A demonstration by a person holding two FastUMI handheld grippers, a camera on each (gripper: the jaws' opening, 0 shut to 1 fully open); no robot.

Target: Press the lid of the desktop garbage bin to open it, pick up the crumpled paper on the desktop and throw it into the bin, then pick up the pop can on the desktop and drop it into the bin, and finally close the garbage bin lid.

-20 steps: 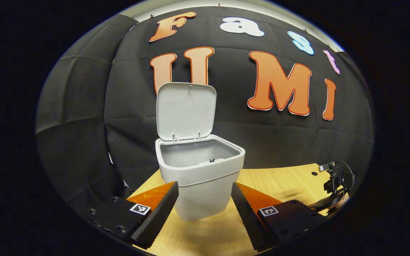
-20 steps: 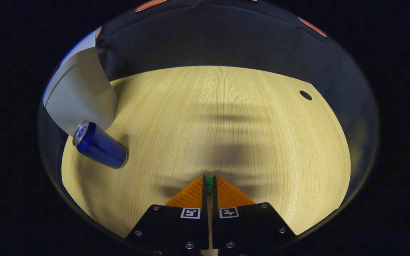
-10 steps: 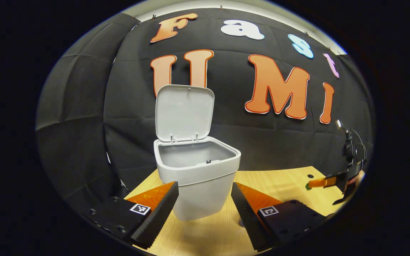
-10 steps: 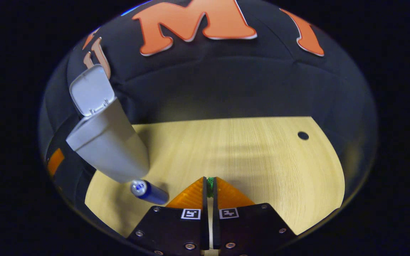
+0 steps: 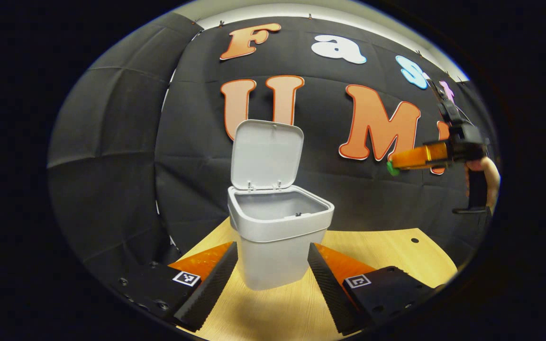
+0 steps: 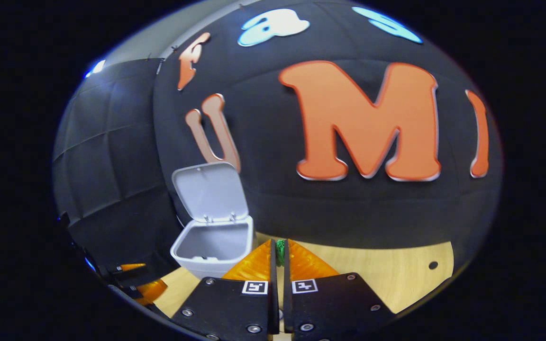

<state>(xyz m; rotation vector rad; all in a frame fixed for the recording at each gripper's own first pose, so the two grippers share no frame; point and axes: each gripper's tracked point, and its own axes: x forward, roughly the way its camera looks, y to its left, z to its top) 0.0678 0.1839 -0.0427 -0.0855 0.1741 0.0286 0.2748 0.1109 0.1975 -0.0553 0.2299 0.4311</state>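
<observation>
Since a second ago my right gripper (image 6: 278, 251) rose from the desk, jaws closed on a small green scrap (image 6: 280, 246).

My left gripper (image 5: 273, 277) stayed wide open and empty beside the bin (image 5: 280, 232); its lid (image 5: 266, 154) stood up. From the right gripper, the bin lay at 10 o'clock; I judged I should release only above the mouth.

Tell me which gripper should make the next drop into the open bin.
Right gripper: its fingers are shut on a green wad, likely the crumpled paper, held above rim height beside the bin. The left gripper is open and empty.
</observation>
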